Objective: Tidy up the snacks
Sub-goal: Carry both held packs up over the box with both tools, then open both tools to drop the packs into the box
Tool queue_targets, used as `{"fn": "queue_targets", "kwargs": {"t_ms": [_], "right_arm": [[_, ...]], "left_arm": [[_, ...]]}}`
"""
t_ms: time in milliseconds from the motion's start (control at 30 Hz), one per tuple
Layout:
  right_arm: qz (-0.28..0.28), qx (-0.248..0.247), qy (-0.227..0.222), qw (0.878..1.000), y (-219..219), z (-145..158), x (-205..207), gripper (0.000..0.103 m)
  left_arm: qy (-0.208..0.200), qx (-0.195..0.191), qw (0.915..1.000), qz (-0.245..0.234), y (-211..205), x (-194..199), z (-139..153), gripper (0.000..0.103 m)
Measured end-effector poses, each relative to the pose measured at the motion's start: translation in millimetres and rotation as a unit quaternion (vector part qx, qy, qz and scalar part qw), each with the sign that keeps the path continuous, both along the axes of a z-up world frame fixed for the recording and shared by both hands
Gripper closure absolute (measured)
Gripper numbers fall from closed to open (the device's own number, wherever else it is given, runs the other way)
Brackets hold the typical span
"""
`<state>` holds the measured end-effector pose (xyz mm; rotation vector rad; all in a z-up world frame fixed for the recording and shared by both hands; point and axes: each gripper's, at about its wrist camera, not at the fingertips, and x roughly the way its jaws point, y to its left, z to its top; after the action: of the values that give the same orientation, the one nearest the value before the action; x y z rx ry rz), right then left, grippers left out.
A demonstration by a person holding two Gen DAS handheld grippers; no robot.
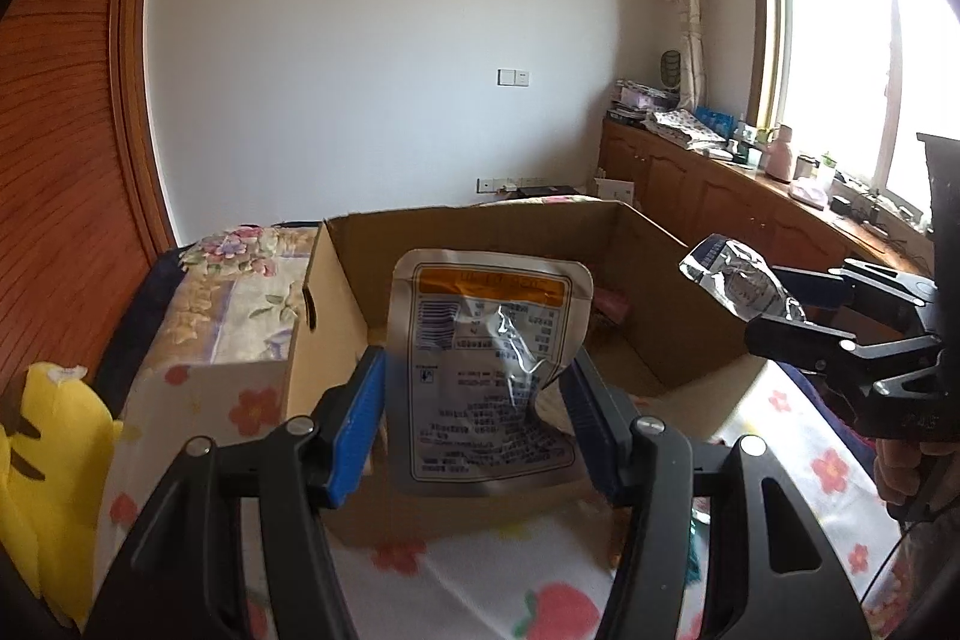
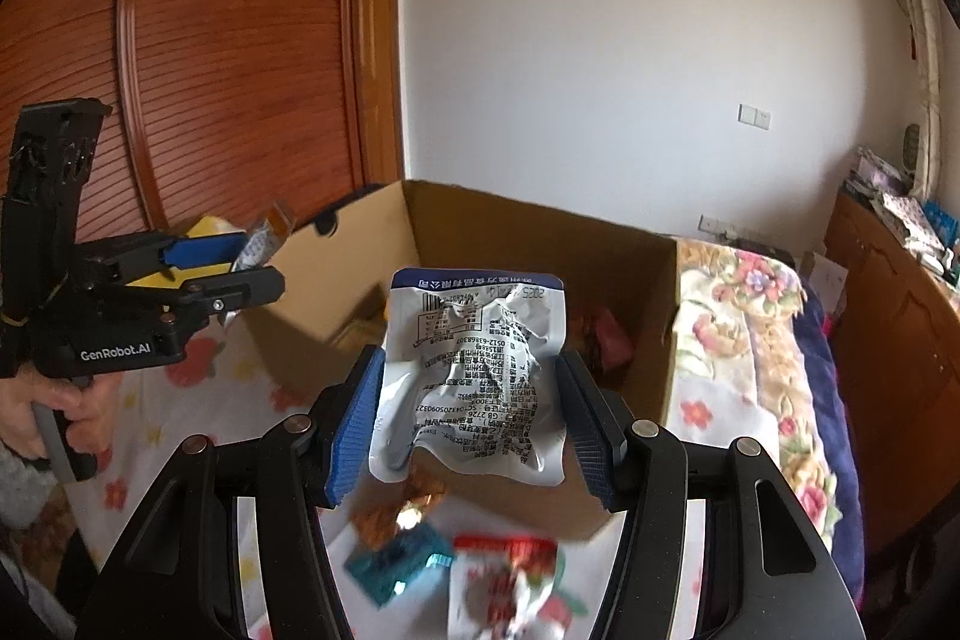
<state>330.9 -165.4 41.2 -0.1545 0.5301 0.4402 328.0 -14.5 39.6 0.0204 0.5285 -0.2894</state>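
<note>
The left gripper grips a silver packet with an orange band between its blue pads, the packet standing upright with its printed back toward the camera. The right gripper is clamped the same way on a second silver packet with a dark blue band, crumpled in the middle and also upright. Each gripper shows in the other's view: the right one at the right edge of the left view, the left one at the left edge of the right view, with a hand around its grip.

Both packets hang in front of an open cardboard box that stands on a bed covered with a white sheet printed with flowers and strawberries. Inside the box, toward its far right corner, lies something pink; what it is cannot be told.

On the sheet near the right gripper, in front of the box, lie more snacks, blurred: a brown and gold one, a teal one and a red and white packet. A folded flowered quilt lies just left of the box, and a yellow thing sits at the near left. Behind stand a white wall, a wooden wardrobe and a low cabinet under a window.
</note>
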Motion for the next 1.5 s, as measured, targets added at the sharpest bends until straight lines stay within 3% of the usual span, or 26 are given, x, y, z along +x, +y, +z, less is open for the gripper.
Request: {"fn": "queue_targets", "kwargs": {"t_ms": [467, 1000, 1267, 1500], "right_arm": [[-0.012, 0.006, -0.001, 1.000, 2.6, -13.3, 58.1, 0.044], [-0.024, 0.004, 0.019, 1.000, 8.1, -27.8, 71.9, 0.044], [-0.019, -0.003, 0.029, 0.999, 9.3, -30.1, 76.2, 0.042], [-0.017, -0.012, 0.026, 0.999, 16.5, -27.2, 73.9, 0.033]], "left_arm": [[0.006, 0.016, 0.9998, 0.006, -4.6, 50.1, -12.2, 0.045], [0.018, 0.024, 0.9995, 0.012, -18.7, 59.6, -22.9, 0.044], [0.019, 0.030, 0.9993, 0.013, -20.0, 56.1, -26.7, 0.037], [0.011, 0.033, 0.9994, 0.007, -17.1, 38.7, -22.1, 0.037]]}}
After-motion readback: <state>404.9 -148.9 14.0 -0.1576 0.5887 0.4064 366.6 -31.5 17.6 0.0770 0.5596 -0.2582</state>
